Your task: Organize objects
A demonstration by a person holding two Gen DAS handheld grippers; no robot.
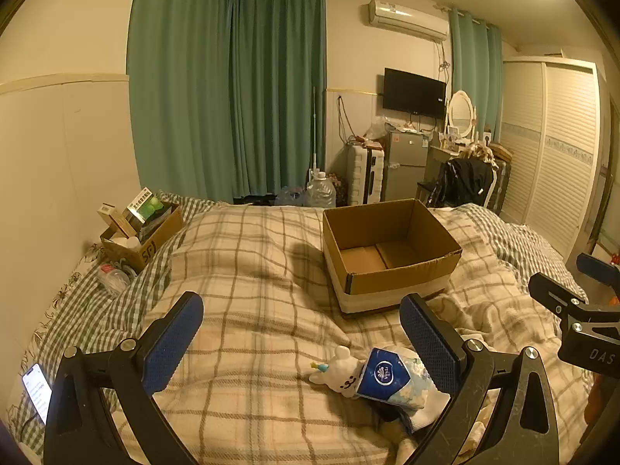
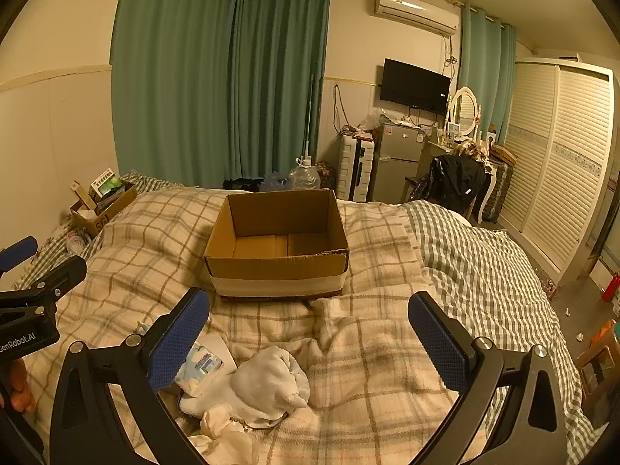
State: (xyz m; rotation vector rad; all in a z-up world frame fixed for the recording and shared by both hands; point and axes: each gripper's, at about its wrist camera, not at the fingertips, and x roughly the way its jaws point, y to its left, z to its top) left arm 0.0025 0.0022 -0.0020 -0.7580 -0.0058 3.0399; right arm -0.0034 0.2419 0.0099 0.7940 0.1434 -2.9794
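Both grippers spread wide, nothing held. Left gripper [image 1: 302, 337]: blue-white tissue pack [image 1: 391, 378] low right, near right finger. Right gripper [image 2: 310, 333]: white crumpled cloth [image 2: 267, 383] between fingers, nearer. Empty brown cardboard box [image 2: 277, 267] straight ahead on bed.

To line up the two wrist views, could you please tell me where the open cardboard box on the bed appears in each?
Left wrist: the cardboard box sits right of centre, beyond the right finger.
Right wrist: the cardboard box sits near centre, slightly left, beyond the gap between the fingers.
Shared landmark: the wall television, up and right of the box in both.
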